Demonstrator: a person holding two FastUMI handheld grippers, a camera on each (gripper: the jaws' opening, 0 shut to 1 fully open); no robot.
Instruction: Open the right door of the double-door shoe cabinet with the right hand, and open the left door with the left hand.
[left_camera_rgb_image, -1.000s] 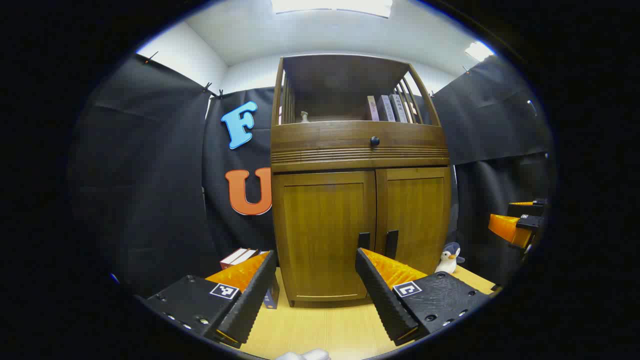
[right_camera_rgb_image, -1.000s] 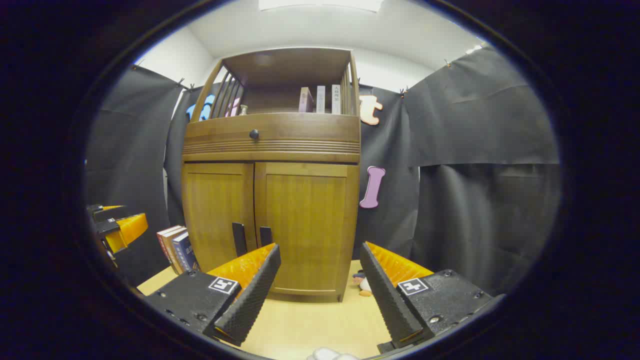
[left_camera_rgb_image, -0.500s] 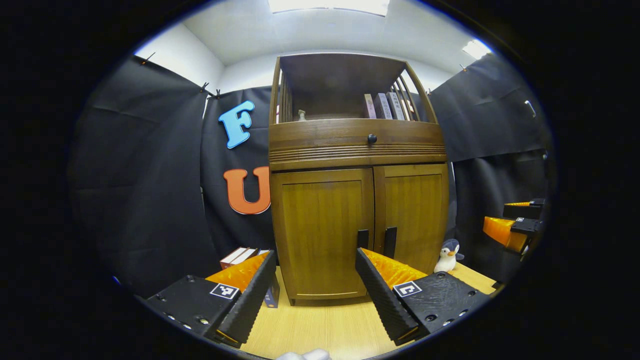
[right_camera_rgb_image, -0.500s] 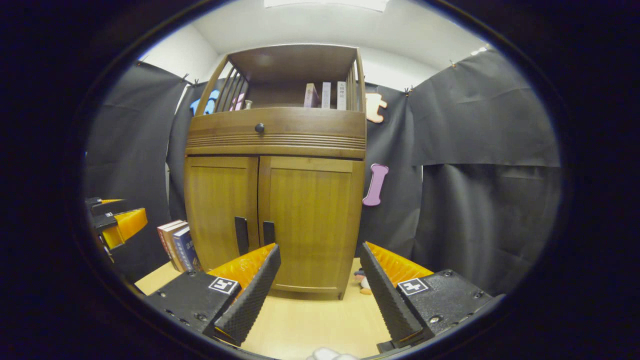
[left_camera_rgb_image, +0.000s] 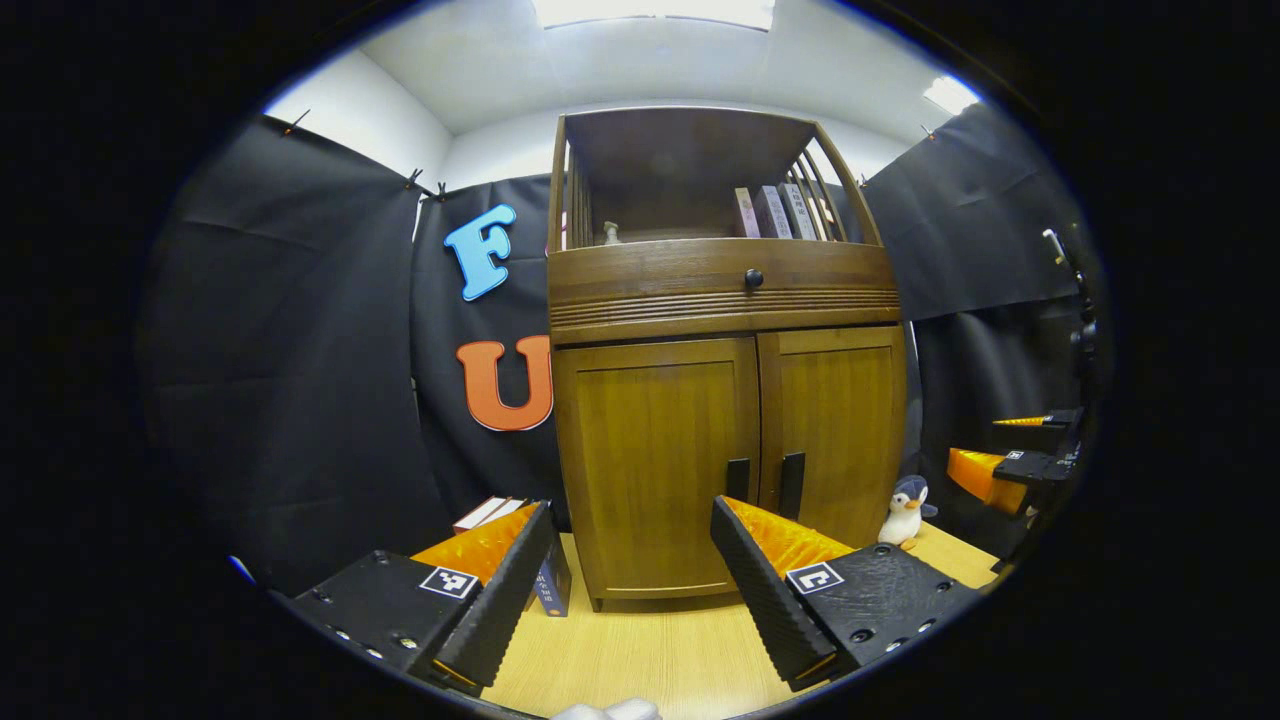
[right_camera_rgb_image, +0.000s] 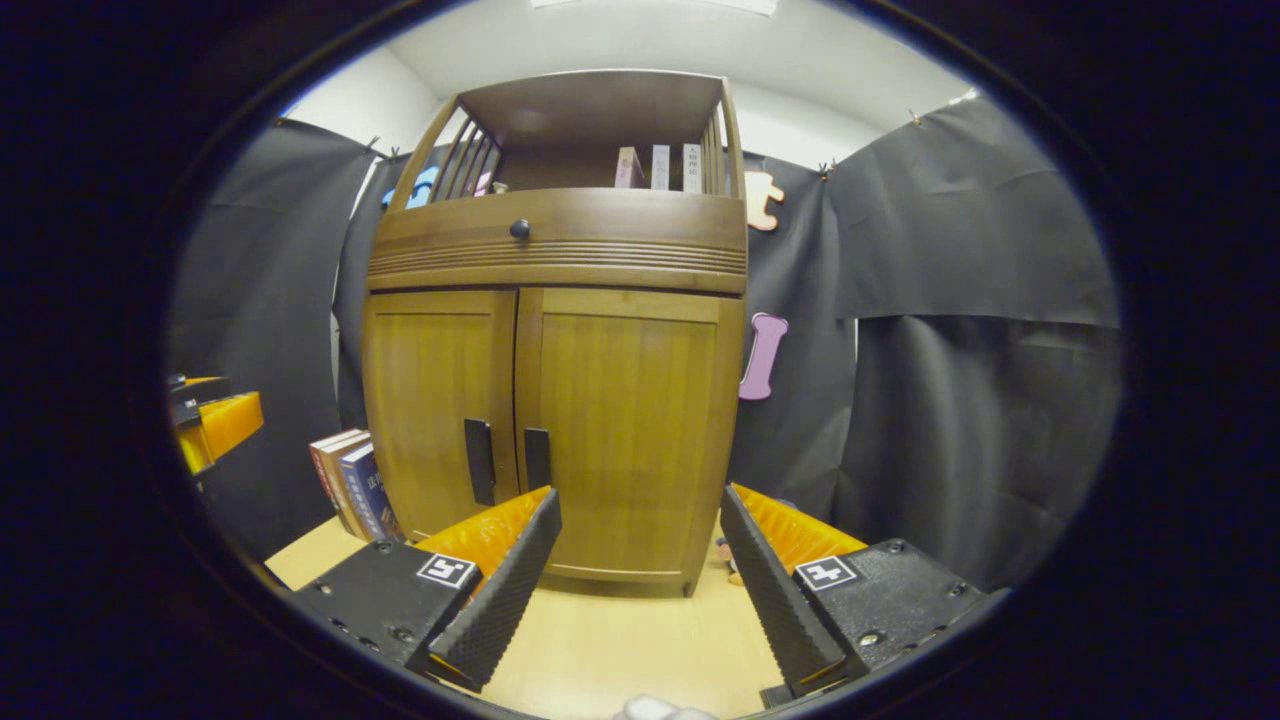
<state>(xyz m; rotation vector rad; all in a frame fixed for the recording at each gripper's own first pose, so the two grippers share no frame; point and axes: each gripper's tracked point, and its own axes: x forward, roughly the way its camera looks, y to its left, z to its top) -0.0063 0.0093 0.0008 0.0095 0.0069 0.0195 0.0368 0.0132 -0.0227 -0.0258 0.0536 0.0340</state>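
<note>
The left gripper (left_camera_rgb_image: 630, 560) and right gripper (right_camera_rgb_image: 640, 555) both stood wide open and empty over the wooden table (left_camera_rgb_image: 640, 650), with the shoe cabinet (right_camera_rgb_image: 555, 330) straight beyond the jaws, its left door (left_camera_rgb_image: 655, 460) and right door (right_camera_rgb_image: 625, 430) both closed.

Light wood table (left_camera_rgb_image: 640, 650) carries the shoe cabinet (left_camera_rgb_image: 725, 400) w/ both doors closed; books (right_camera_rgb_image: 350, 485) stand just beside its left side, a penguin toy (left_camera_rgb_image: 905, 510) near its right.
</note>
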